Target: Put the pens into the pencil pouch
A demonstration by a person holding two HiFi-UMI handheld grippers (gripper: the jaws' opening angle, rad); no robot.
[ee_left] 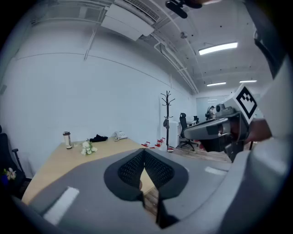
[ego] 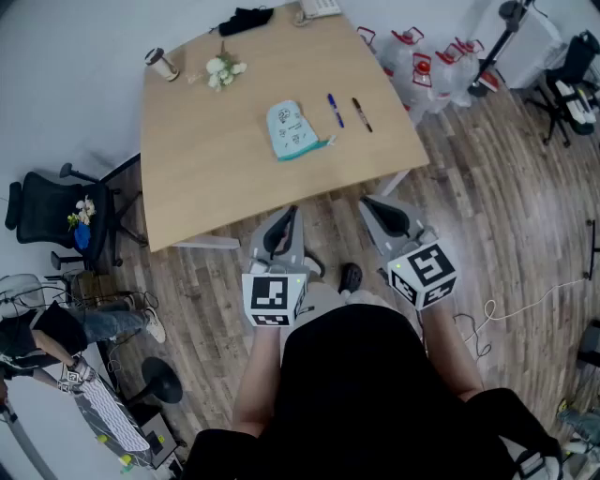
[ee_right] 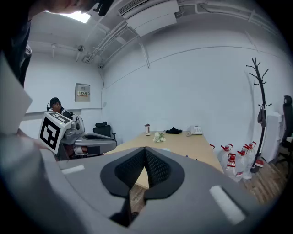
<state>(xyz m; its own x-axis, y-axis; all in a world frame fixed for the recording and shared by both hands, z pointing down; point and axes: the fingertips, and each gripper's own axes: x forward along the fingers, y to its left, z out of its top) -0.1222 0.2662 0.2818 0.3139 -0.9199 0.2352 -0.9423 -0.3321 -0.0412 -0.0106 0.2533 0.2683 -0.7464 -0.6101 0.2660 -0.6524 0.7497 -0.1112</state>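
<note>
The person's black-clad torso [ego: 366, 394] fills the bottom of the head view, with both forearms reaching forward. The left gripper [ego: 292, 212] and the right gripper [ego: 373, 204] are held side by side over the wooden floor [ego: 487, 216], just short of the near edge of the table [ego: 206, 169]. Each gripper's own view shows its two ribbed pads pressed together at the tip with nothing between them, so both tools are closed and empty.

The pencil pouch [ego: 292, 131], pale blue with a teal edge, lies flat near the middle of the table, well apart from both grippers. Just to its right lie a blue pen [ego: 335, 110] and a dark pen [ego: 362, 114], roughly parallel to each other and apart from the pouch. Whether the pouch's zip is open is hard to tell from this height.

Toward the far side of the table are a small bunch of white flowers [ego: 223, 70], a tumbler [ego: 161, 64], a black cloth [ego: 246, 20] and a telephone [ego: 319, 7]. Clear water jugs [ego: 422, 61] with red handles stand on the floor beyond the table's right corner, and a black office chair [ego: 47, 211] stands at its left.
</note>
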